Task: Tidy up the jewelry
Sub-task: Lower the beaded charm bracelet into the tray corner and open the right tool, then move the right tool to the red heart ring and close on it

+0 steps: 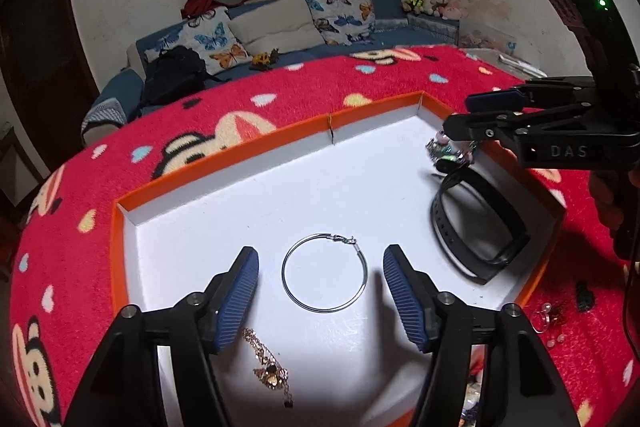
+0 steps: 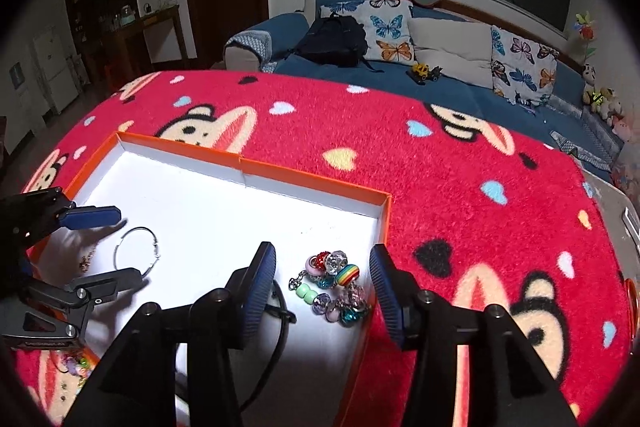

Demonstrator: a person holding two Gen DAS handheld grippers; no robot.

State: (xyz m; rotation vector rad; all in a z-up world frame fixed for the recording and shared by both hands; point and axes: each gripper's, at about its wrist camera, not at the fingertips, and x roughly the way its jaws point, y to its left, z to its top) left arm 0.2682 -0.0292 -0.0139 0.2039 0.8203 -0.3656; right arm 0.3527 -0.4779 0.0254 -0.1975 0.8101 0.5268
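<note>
The beaded bracelet (image 2: 334, 285) lies in the near right corner of the orange-rimmed tray (image 2: 312, 183), between the released jaws of the right gripper (image 2: 323, 293), pads clear of it. The silver hoop (image 1: 324, 273) lies mid-tray under the left gripper (image 1: 320, 301), likewise spread and empty, with a gold chain (image 1: 272, 367) nearer and a black band (image 1: 476, 227) to the right. This looks like placement just finished; next, both should probably lift away and fetch the loose pieces (image 1: 554, 319) on the red cloth (image 1: 280, 95).
</note>
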